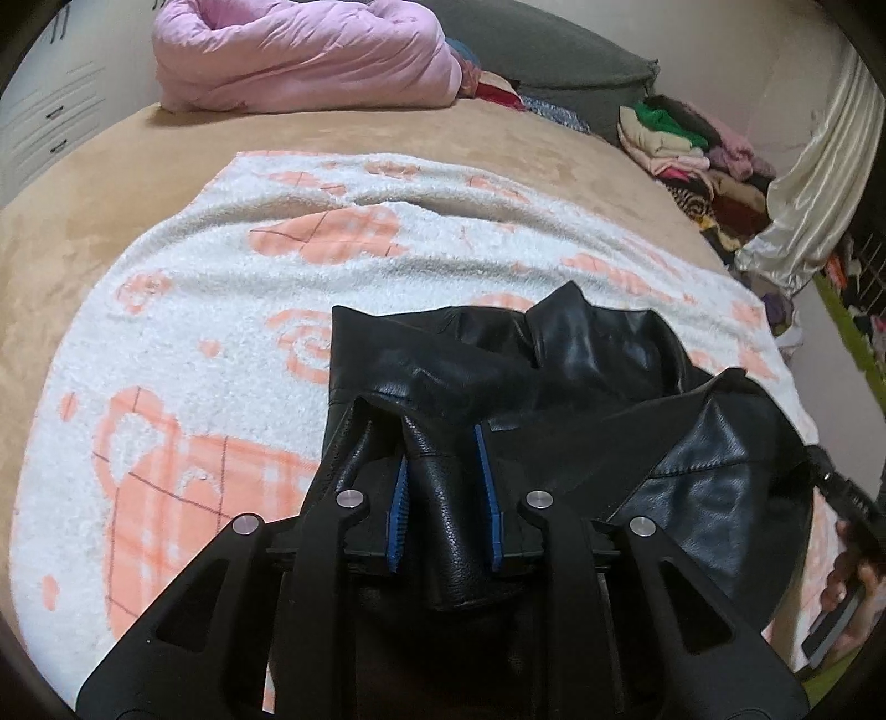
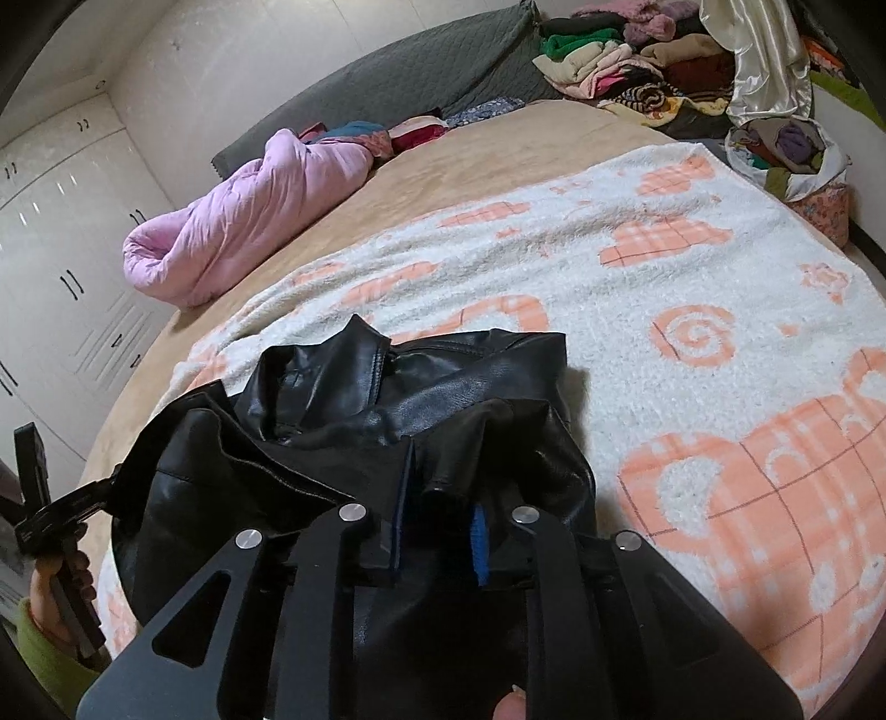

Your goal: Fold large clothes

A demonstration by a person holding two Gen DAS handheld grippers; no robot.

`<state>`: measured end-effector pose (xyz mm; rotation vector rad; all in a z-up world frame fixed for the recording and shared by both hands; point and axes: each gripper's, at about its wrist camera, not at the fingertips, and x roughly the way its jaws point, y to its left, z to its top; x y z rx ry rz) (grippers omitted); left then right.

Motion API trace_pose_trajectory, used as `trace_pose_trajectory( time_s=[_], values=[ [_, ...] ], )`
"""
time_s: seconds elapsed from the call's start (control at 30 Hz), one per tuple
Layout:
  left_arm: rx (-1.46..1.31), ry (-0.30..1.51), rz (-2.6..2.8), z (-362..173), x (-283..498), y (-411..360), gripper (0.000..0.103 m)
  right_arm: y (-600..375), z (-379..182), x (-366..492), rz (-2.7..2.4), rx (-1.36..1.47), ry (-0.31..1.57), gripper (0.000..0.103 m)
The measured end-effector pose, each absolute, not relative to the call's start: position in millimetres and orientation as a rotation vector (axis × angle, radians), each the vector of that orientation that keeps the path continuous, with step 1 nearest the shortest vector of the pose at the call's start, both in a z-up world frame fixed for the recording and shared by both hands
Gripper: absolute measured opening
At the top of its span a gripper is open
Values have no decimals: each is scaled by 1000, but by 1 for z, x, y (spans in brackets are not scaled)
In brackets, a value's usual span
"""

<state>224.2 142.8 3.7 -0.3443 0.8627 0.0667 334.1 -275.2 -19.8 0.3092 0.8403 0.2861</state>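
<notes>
Left gripper [image 1: 443, 471]: jaws only a little apart, a ridge of the black leather jacket [image 1: 554, 376] standing between the blue pads [image 1: 400, 498]; the leather fills the gap, though I cannot tell whether the pads press on it
Right gripper [image 2: 443, 498]: jaws a narrow way apart, a dark fold of the jacket [image 2: 387, 399] between the fingers; whether it is pinched is not clear
Jacket: bunched in a black heap at the near edge of the blanket, right under both grippers, collar end pointing away
Blanket [image 1: 194, 343]: white and fluffy with peach checked hearts and swirls, spread flat over the bed
Bed [image 1: 99, 183]: tan cover showing round the blanket on the left and far sides
Pink quilt [image 1: 299, 50]: rolled up at the far left of the bed
Clothes pile [image 1: 698, 149]: folded and loose things of many colours, stacked at the far right
Wardrobe [image 2: 61, 232]: white doors along the left wall
</notes>
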Motion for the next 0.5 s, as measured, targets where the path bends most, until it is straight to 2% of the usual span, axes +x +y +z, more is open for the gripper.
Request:
trace_pose_trajectory(
  time_s=[0.07, 0.13, 0.23, 0.3, 0.5],
  values=[
    [-373, 842, 51, 7, 223, 144, 22, -277, -18, 334, 302, 320, 833, 22],
    [-394, 817, 40, 14, 221, 145, 33, -278, -16, 334, 316, 335, 824, 27],
    [-405, 776, 38, 26, 219, 146, 39, -281, -11, 331, 328, 348, 790, 41],
    [-414, 744, 28, 37, 214, 147, 41, -283, -3, 327, 317, 342, 746, 61],
    [-371, 692, 64, 48, 199, 153, 50, -279, 9, 320, 276, 207, 694, 68]
  ],
)
